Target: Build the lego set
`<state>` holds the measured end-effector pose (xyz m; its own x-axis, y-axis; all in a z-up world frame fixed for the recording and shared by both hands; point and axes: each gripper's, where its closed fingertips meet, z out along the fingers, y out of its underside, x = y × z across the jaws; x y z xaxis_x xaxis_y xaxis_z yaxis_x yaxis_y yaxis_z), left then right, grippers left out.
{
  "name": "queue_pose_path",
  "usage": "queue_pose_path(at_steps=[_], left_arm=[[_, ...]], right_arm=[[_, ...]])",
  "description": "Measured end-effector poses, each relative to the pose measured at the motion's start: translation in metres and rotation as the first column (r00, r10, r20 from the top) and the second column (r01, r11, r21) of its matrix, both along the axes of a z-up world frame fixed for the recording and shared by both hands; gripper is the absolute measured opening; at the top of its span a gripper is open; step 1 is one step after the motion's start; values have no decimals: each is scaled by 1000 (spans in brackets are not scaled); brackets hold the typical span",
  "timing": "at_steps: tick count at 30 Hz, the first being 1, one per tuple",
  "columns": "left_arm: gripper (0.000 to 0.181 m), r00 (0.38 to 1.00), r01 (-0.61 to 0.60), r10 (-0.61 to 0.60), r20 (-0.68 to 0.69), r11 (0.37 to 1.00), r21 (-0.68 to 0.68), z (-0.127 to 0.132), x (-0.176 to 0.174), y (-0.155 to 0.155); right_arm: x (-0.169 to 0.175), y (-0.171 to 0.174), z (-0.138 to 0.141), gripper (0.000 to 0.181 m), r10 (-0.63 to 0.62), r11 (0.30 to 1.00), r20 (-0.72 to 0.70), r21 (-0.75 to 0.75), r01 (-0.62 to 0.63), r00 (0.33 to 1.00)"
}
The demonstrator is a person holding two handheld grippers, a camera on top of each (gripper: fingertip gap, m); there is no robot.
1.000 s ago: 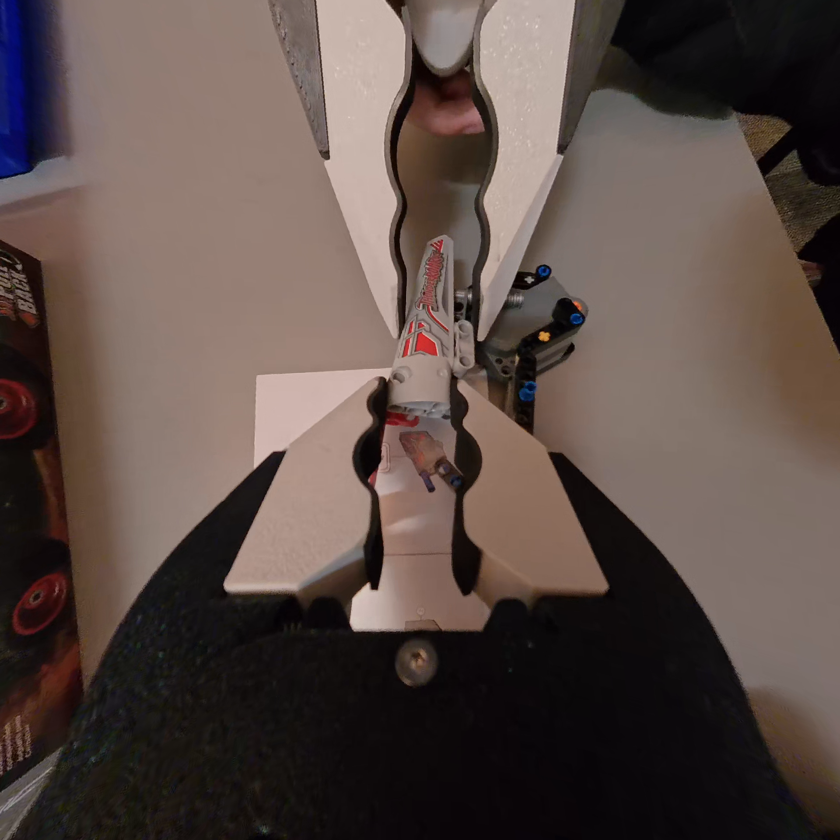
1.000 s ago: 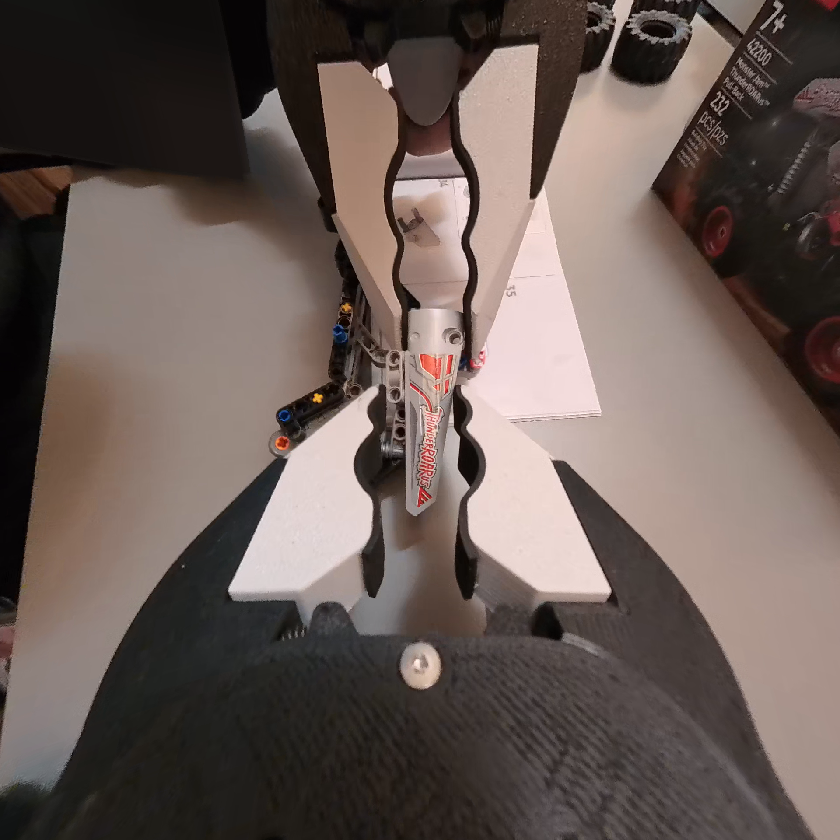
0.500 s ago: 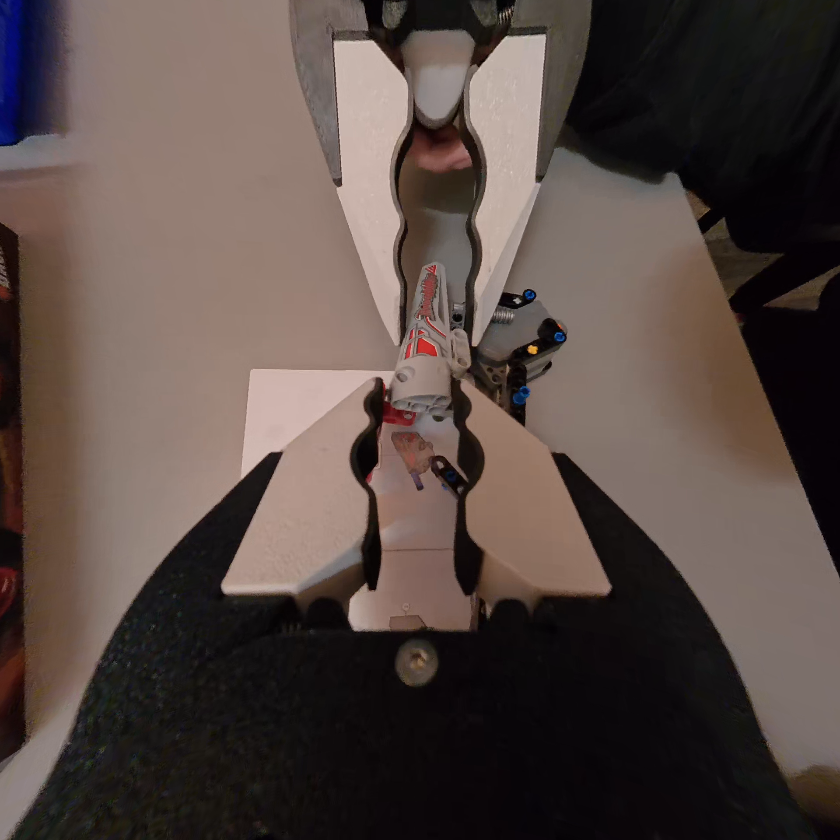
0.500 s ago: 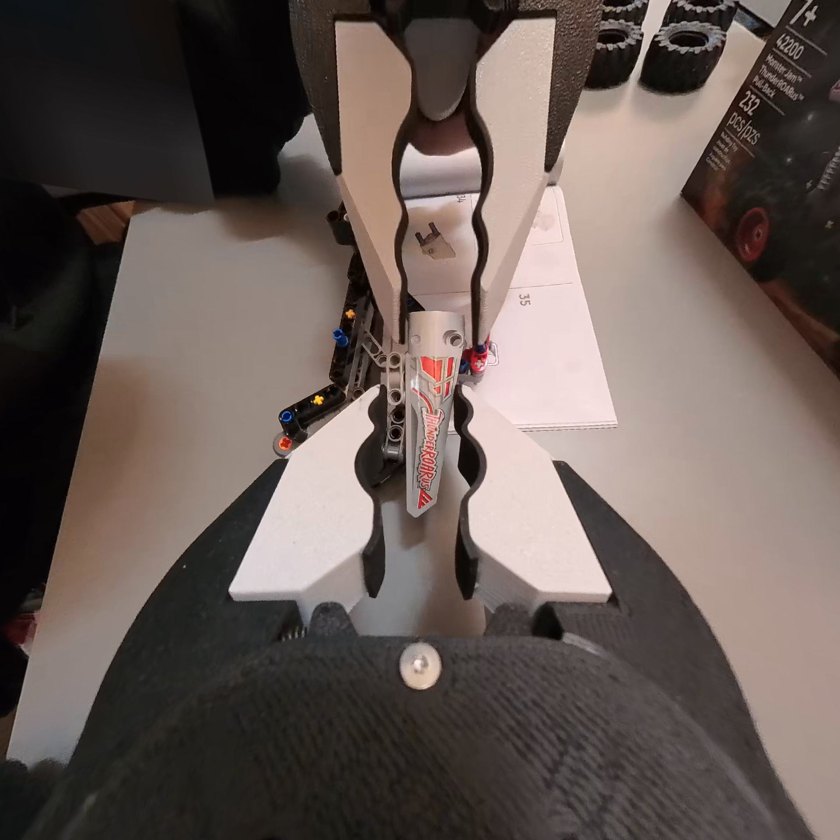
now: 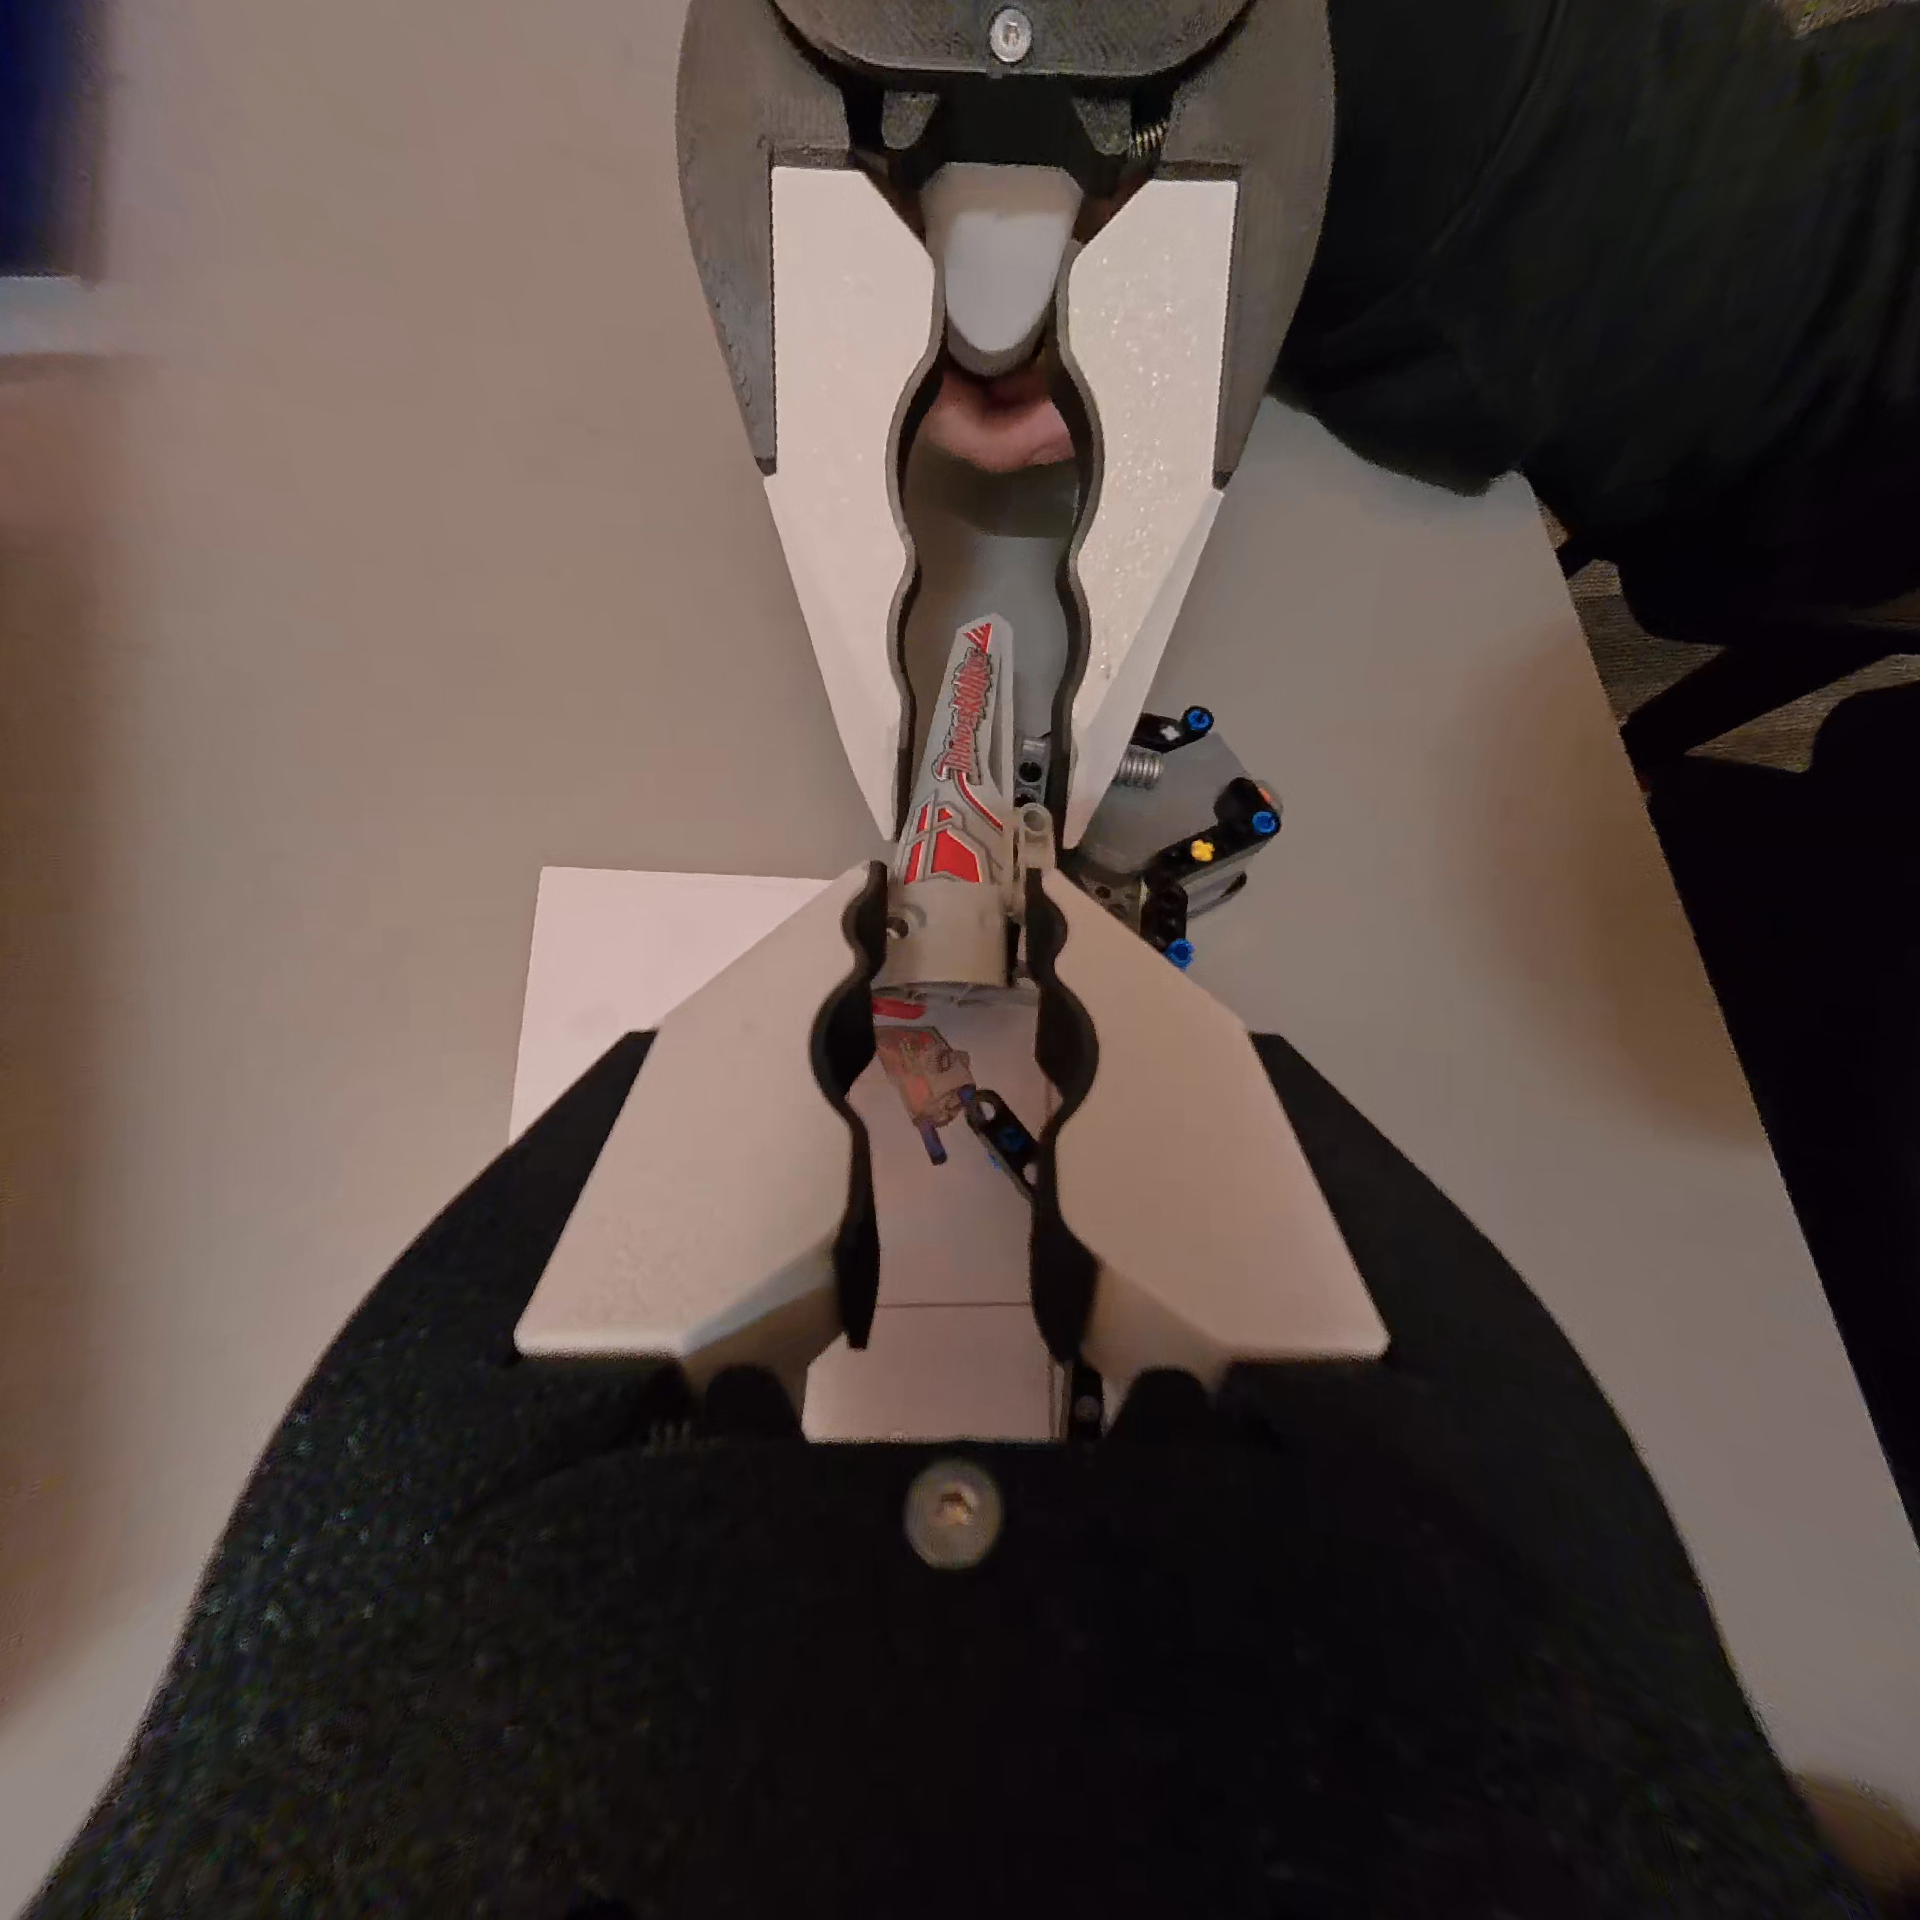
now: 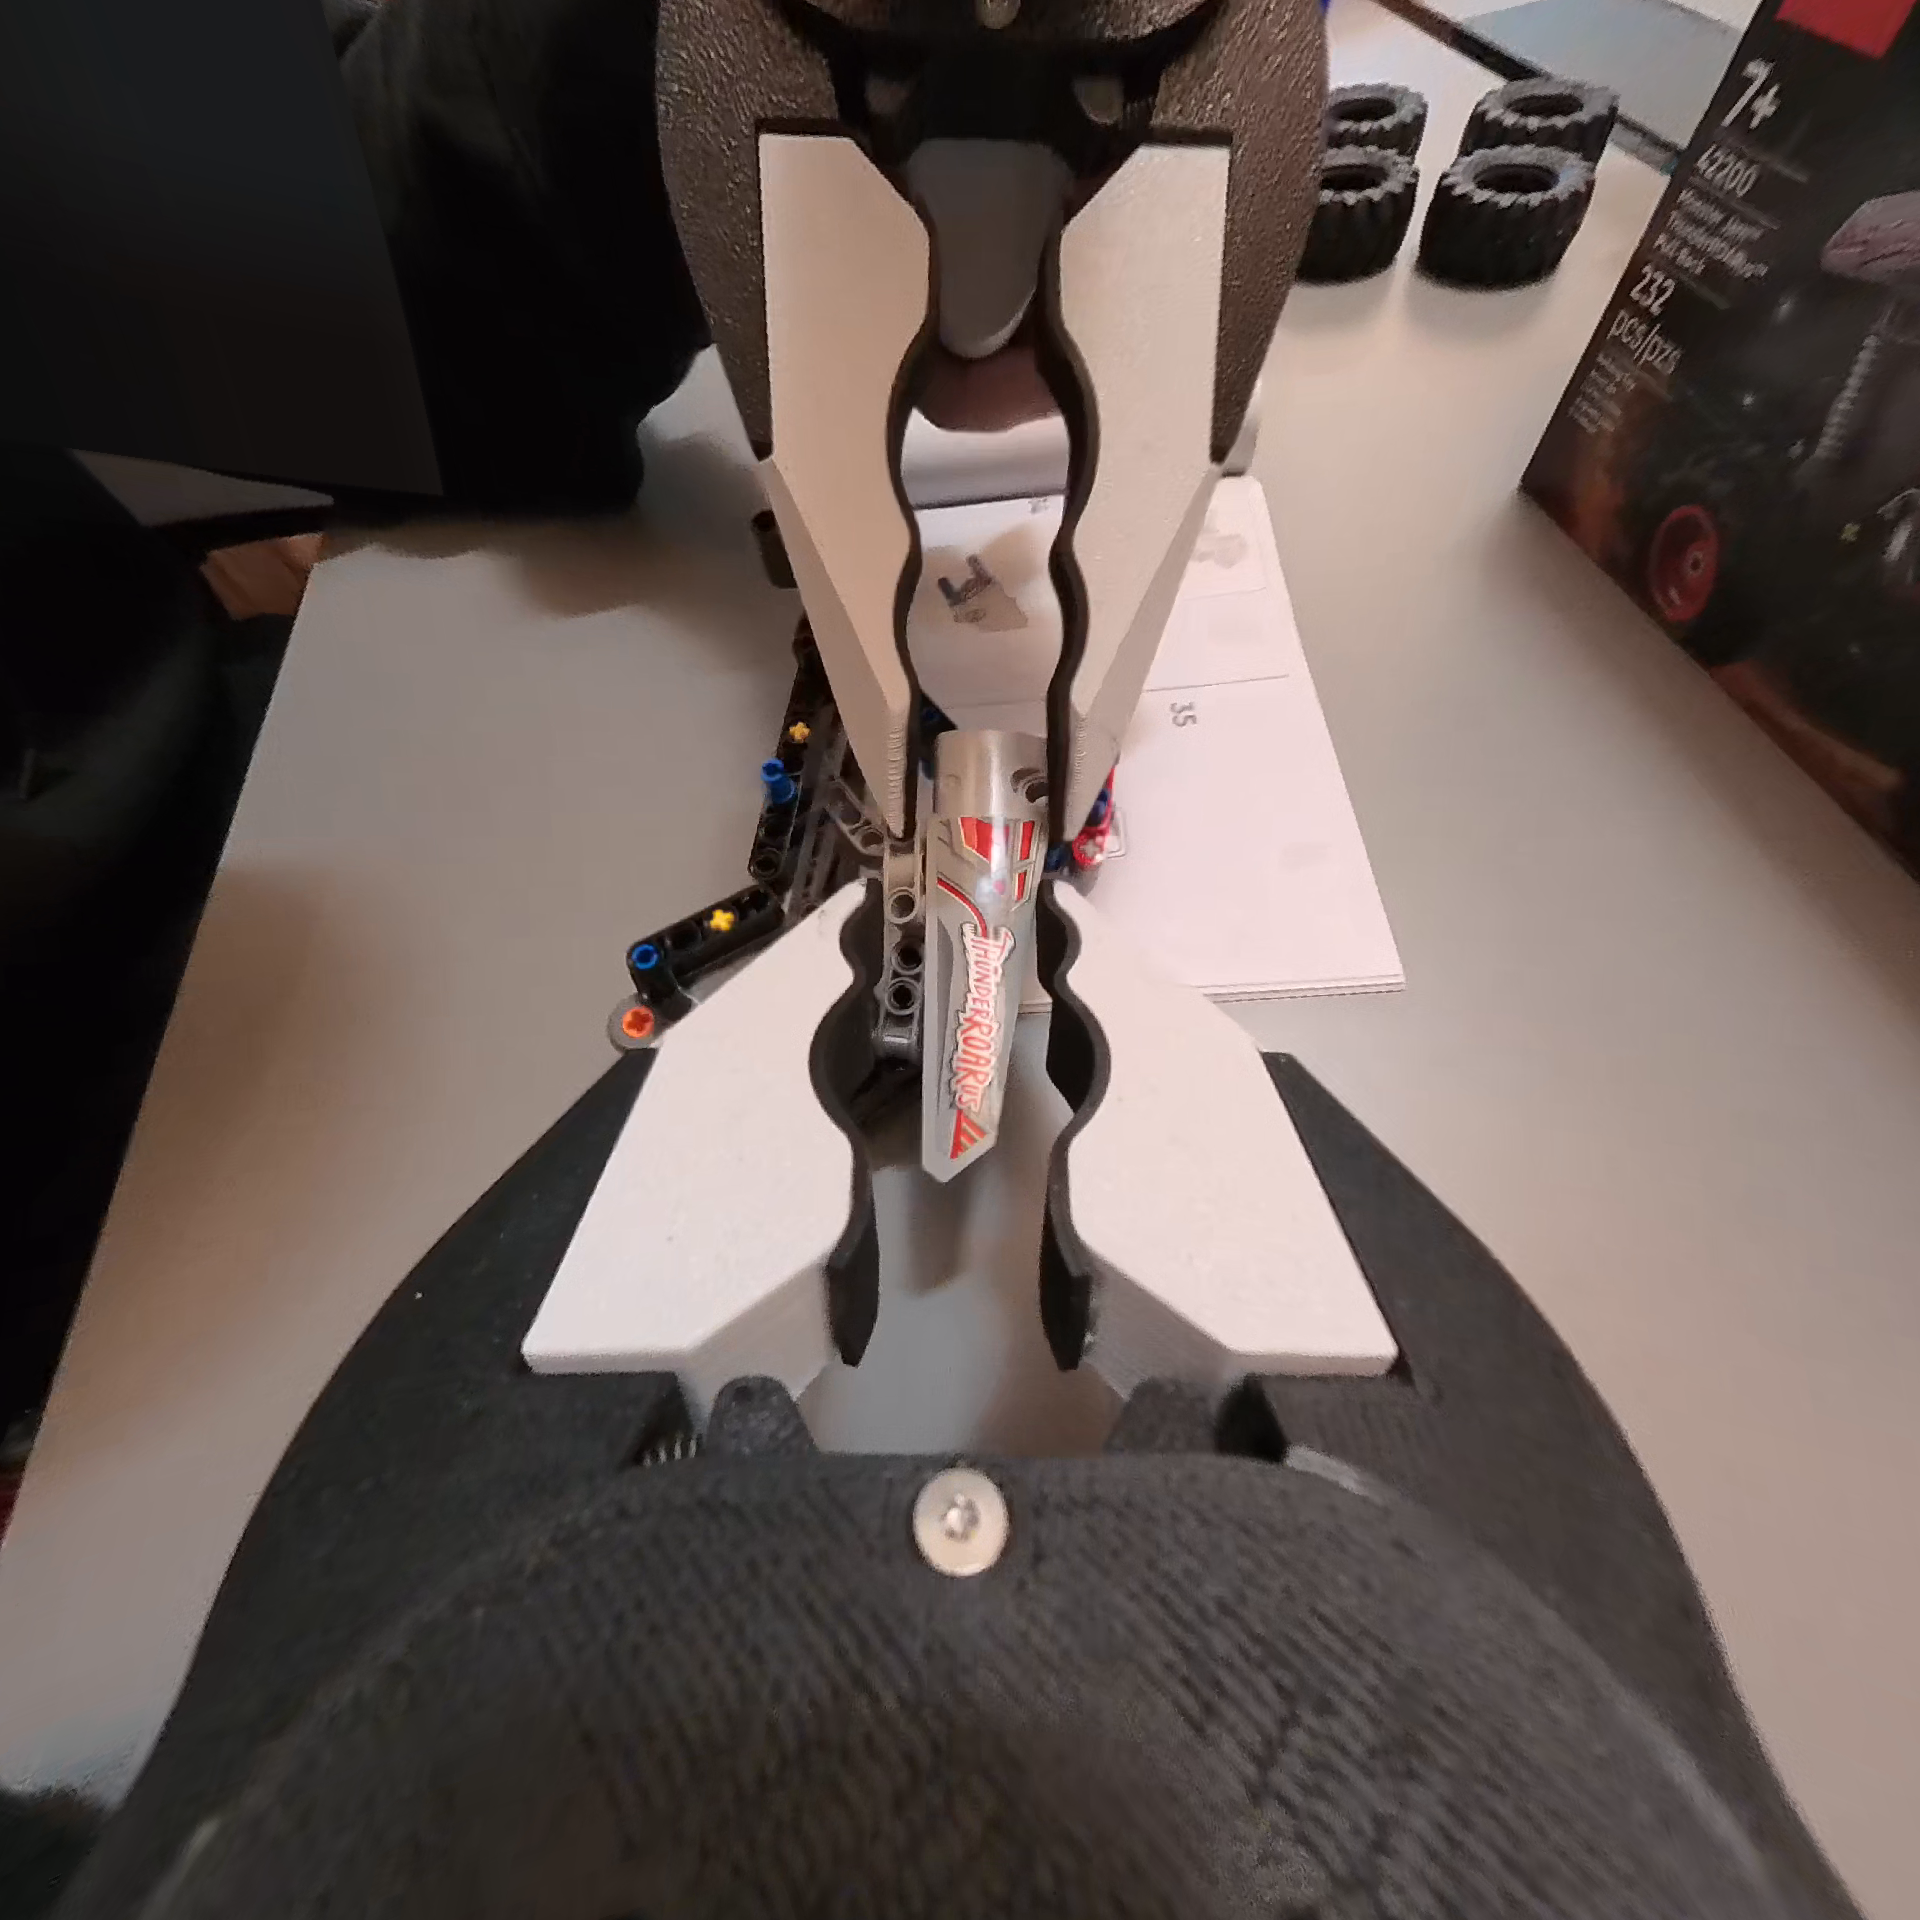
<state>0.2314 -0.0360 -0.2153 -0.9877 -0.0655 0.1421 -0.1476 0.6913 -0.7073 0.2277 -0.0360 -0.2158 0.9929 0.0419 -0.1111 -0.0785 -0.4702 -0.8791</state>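
Note:
A long grey lego panel (image 5: 961, 769) with a red sticker is held between both grippers, which face each other. My left gripper (image 5: 948, 894) is shut on its wide end. My right gripper (image 6: 954, 899) is shut around the panel's (image 6: 977, 935) narrower part and a grey holed beam (image 6: 902, 935) beside it. In the right wrist view the left gripper (image 6: 987, 821) comes in from the top. In the left wrist view the right gripper (image 5: 977, 826) does the same. A grey and black chassis (image 5: 1184, 821) with blue pins lies just beside the panel, also in the right wrist view (image 6: 727, 925).
A white instruction booklet (image 6: 1247, 862) lies open under the grippers, with a small black beam (image 5: 1003, 1138) on it. The set's box (image 6: 1766, 416) stands at the right and several black tyres (image 6: 1496, 208) behind it. A person's dark sleeve (image 5: 1610, 260) is beyond the table's (image 5: 1455, 1039) edge. Left and right tips are no more than a few centimetres apart.
Both views have tilted, so more of the opposite gripper shows and the box has left the left wrist view. The panel stays in both grippers.

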Motion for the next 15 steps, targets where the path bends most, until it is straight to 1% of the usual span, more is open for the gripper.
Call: queue_pose_path(at_steps=[7,11,15], left_arm=[[23,1000,-10,10,-23,1000,-6,-1,3,1],[23,1000,-7,7,-17,1000,-9,-1,4,0],[23,1000,5,-5,-7,1000,-26,0,4,0]], right_arm=[[3,0,2,26,-23,1000,112,15,21,993],[4,-1,1,26,-39,999,95,5,38,995],[5,-1,0,26,-56,998,52,27,54,997]])
